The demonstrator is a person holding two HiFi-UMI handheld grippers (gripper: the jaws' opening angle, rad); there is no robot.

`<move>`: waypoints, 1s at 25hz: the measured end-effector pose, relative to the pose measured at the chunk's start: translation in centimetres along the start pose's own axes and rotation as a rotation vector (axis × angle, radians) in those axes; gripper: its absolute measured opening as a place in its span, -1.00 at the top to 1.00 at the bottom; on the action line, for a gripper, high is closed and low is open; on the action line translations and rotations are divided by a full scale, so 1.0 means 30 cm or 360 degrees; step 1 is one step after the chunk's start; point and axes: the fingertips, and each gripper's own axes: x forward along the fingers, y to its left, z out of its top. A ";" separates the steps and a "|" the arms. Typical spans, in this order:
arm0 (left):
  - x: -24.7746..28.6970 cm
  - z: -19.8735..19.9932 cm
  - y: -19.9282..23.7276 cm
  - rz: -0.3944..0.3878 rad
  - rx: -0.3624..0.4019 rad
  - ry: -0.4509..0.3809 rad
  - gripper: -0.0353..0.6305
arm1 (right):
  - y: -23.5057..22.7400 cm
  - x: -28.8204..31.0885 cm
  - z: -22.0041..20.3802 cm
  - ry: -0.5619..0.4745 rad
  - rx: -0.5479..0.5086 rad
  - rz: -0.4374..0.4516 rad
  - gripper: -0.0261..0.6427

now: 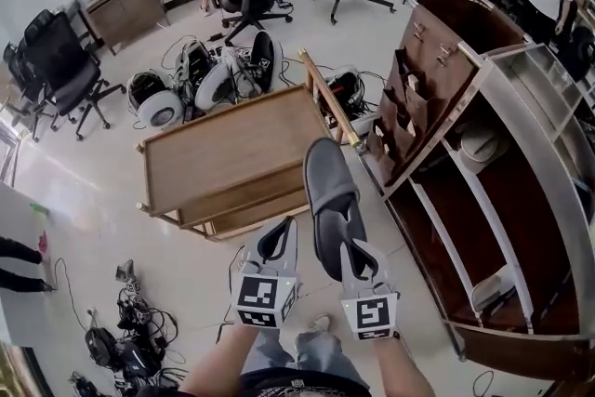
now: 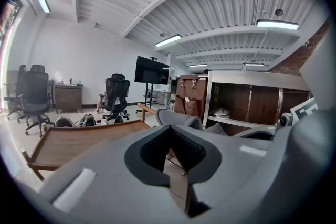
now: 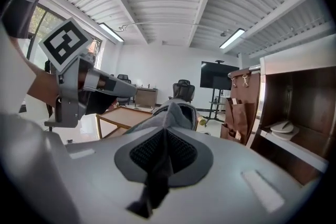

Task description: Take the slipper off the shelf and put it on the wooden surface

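Just below the middle of the head view, the grey slipper (image 1: 332, 200) hangs in the air over the floor. It is clear of the shelf (image 1: 521, 153) at the right and not yet over the wooden desk (image 1: 228, 153) at the upper left. The right gripper (image 1: 356, 258) holds it by the heel end alone: its jaws are pinched nearly together on a fold of dark fabric, and the toe reaches up-frame away from them. So thin a bite on soft cloth may slip or let the slipper swing, and it could drop to the floor or catch the desk's raised rail. The left gripper (image 1: 276, 239) sits just beside, jaws together on nothing.
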 end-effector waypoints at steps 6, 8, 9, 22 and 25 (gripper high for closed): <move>0.094 -0.111 0.107 0.0011 -0.0048 -0.0002 0.88 | 0.033 0.107 -0.149 0.0055 0.0003 -0.0008 0.88; 0.118 -0.162 0.134 -0.0012 -0.0043 0.0006 0.88 | 0.056 0.129 -0.213 0.0070 0.0014 -0.0030 0.88; 0.135 -0.189 0.142 -0.0026 -0.0034 0.0009 0.88 | 0.065 0.140 -0.253 0.0082 0.0021 -0.0041 0.88; 0.363 -0.511 0.185 -0.0128 0.0012 0.0055 0.88 | 0.099 0.413 -0.743 0.0221 0.0050 -0.0027 0.87; 0.410 -0.563 0.208 -0.0132 0.0012 0.0062 0.88 | 0.090 0.535 -0.806 0.0233 0.0019 0.0018 0.87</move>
